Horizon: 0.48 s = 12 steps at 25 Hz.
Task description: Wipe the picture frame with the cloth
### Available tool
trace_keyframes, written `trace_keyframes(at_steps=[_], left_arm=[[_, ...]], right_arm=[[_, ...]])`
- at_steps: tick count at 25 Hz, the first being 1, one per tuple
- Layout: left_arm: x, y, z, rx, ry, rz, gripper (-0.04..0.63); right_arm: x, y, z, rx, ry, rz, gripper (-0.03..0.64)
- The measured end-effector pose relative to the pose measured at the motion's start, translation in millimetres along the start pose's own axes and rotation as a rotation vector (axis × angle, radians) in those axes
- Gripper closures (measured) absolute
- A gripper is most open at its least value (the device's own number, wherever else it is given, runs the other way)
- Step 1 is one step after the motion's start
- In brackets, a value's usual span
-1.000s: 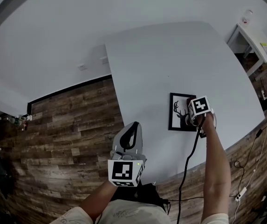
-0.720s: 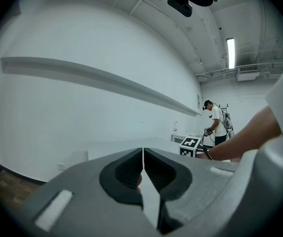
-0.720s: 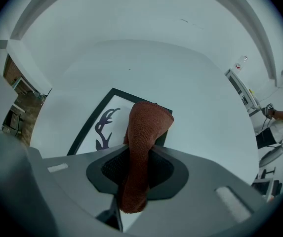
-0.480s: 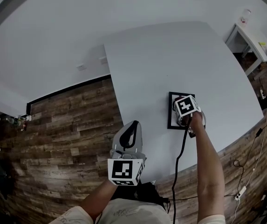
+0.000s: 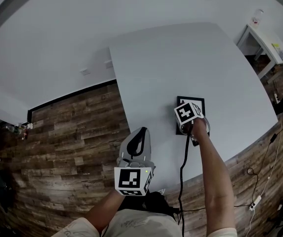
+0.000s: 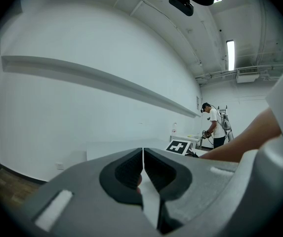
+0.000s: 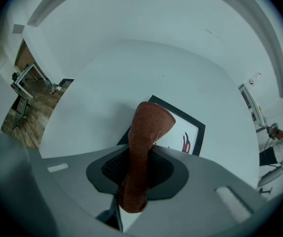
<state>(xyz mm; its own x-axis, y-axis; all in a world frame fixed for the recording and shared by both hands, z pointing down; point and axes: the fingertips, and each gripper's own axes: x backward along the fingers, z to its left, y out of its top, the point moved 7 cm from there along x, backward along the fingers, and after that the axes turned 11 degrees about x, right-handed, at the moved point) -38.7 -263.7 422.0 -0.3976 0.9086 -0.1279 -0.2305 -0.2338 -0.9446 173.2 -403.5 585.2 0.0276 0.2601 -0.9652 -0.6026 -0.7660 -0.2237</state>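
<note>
Pinching the rust-brown cloth (image 7: 144,132) between its jaws, the right gripper (image 7: 140,169) was held over the black picture frame (image 5: 196,101), which lay flat near the front edge of the white table (image 5: 181,58); the left gripper (image 6: 143,168) (jaws pressed together, nothing between them) hung beside the table's edge, above a wood-plank floor (image 5: 77,127) and a white wall (image 5: 57,28)

head and right gripper views share the picture frame (image 7: 178,135).
</note>
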Motion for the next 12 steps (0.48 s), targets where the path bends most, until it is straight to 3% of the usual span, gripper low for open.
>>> trace_keyframes(at_steps=[12], left_arm=[[1, -3, -11, 0.004, -0.026, 0.008, 0.595]], right_arm=[[5, -65, -45, -0.136, -0.036, 0.066, 0.509]])
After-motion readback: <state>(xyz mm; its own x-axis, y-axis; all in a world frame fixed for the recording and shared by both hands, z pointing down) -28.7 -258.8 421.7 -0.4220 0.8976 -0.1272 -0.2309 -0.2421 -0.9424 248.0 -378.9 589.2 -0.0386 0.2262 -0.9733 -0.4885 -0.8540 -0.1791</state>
